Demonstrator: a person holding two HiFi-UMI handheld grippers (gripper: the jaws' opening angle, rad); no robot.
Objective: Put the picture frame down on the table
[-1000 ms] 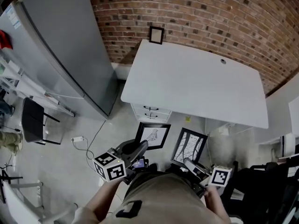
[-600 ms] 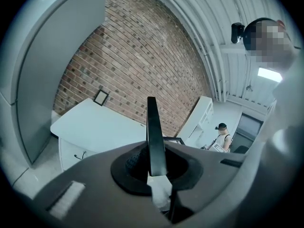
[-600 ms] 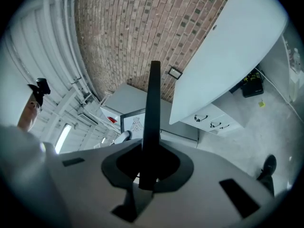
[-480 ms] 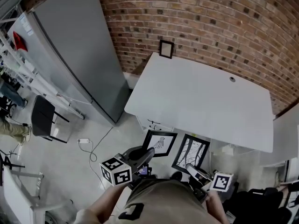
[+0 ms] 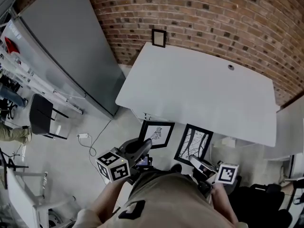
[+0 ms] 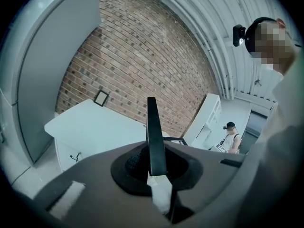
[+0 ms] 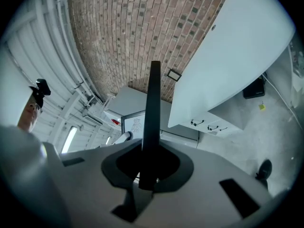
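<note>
Two frames in play, one per gripper.

- Left gripper [image 5: 146, 145]: jaws nearly together, clamped on the thin edge of the left frame [image 5: 156, 134]. In its own view we see the frame edge-on, a dark bar rising from betw. the jaws.
- Right gripper [image 5: 194, 160]: same grip on the right frame [image 5: 193, 145], also edge-on in its own view.
- Both frames stand roughly upright, drawings facing us, side by side but apart. They hang over the floor [image 5: 95, 122] just short of the worktop's [image 5: 199, 94] near edge. Neither is on it yet.
- Why the edge grip, we reckon: the rim is the only part thin enough for the jaws, and it keeps the pads off the glass.
- Worktop is bare except for a small frame [image 5: 159, 37] at the far corner, leaning on the brick wall [image 5: 213, 23]. That leaves plenty of room to lay ours flat.
- Likely needed next: carry fwd over the near edge, then tip flat. We can't tell frame height vs. the worktop.
</note>
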